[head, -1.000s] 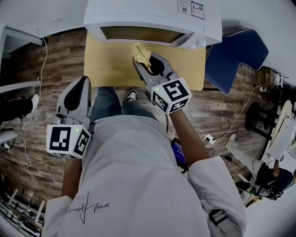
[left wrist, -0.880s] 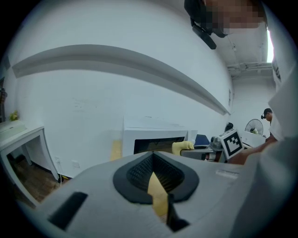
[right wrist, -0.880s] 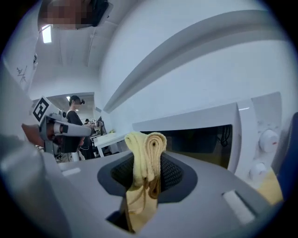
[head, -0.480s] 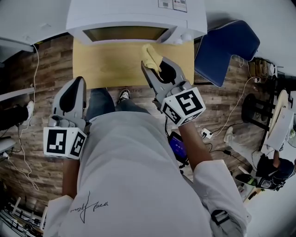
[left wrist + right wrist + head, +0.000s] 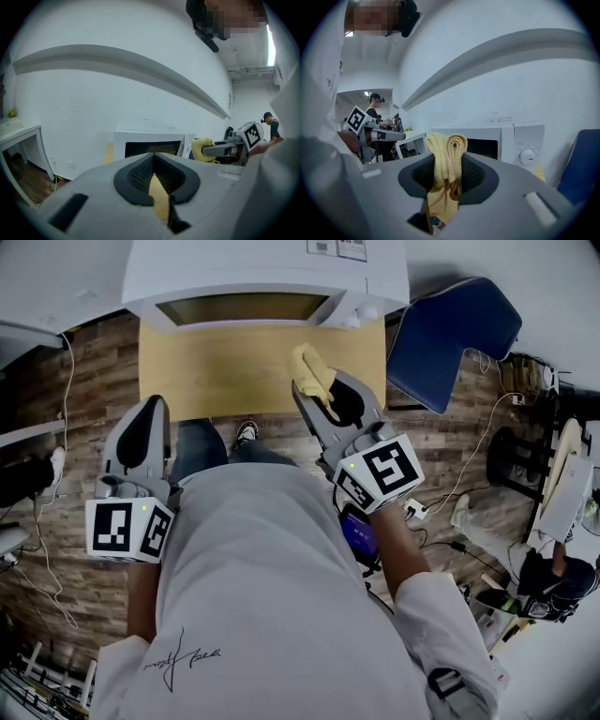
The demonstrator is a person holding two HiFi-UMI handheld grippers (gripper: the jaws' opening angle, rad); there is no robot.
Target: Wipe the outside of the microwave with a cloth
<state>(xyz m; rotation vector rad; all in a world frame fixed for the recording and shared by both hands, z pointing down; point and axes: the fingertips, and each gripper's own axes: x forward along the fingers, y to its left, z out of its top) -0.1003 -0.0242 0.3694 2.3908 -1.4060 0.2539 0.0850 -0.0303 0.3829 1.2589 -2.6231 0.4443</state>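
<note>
My head view sits above the person, looking steeply down past the torso onto the pale wooden surface (image 5: 225, 371) and the top of the white box-shaped microwave (image 5: 267, 277). The left gripper view looks low along its own fingers (image 5: 136, 173) at the microwave's front from further back, with the right gripper (image 5: 206, 149) at its right edge. The right gripper view faces that front from nearer, with the yellow folded cloth (image 5: 447, 159) filling its centre and the left gripper (image 5: 404, 136) at its left.
</note>
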